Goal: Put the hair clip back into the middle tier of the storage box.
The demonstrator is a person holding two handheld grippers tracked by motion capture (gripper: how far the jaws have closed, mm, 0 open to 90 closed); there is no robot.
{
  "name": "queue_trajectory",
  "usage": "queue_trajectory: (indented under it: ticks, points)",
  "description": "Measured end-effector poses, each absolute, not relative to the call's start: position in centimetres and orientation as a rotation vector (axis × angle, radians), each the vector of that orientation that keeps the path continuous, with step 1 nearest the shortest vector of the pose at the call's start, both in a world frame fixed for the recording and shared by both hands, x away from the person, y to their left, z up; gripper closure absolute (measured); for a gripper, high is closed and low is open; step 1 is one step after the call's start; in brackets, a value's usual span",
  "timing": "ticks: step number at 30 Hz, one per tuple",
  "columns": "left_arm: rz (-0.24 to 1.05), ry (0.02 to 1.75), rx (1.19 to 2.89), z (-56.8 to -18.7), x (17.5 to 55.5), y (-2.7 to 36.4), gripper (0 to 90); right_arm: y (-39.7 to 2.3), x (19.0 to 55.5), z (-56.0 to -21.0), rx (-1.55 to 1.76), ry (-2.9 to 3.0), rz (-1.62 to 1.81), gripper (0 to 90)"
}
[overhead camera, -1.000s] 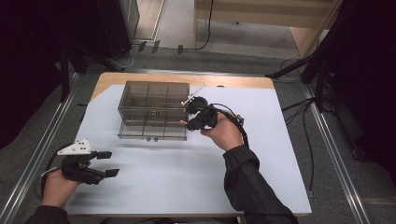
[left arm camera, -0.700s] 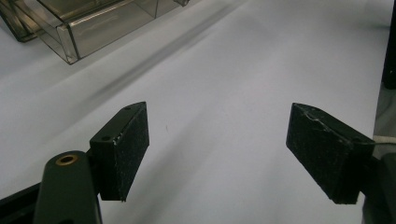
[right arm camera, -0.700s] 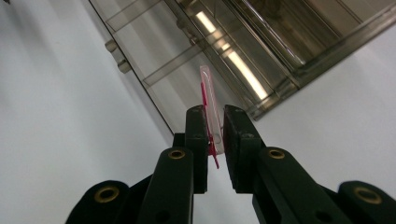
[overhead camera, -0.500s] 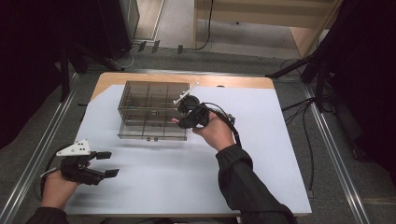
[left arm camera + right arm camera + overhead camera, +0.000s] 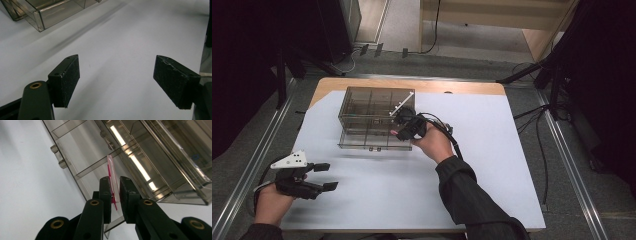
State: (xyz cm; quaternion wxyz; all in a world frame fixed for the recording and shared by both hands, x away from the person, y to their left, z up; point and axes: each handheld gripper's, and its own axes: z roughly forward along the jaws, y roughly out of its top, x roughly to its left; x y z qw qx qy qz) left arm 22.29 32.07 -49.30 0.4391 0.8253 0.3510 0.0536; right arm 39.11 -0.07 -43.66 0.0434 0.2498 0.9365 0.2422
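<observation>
Right gripper (image 5: 114, 192) pinching thin pink card (image 5: 111, 173), poised above open drawer (image 5: 82, 157) at front of organizer (image 5: 374, 117); step judged: placing card into drawer; next: lower into compartment, release cleanly; left gripper (image 5: 116, 82) spread, empty, resting near table (image 5: 492, 150) corner.

Left gripper (image 5: 319, 176): black body, grey three-cornered plate on top, black cable, rough black rectangular pads (image 5: 65, 80), brass-ringed pivot hole.
Right gripper (image 5: 114, 196): black linkage arms, brass-ringed pivots, looping black cable.
Dark long sleeves, lower frame.
</observation>
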Motion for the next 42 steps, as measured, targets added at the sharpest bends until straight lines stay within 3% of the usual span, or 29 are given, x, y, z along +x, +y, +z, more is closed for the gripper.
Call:
queue_trajectory:
  ticks: [42]
  points:
    - [0.141,0.878,2.056,-49.3,22.1,32.1,22.2,1.1,39.6,-46.1,0.759,2.875,0.688,80.3]
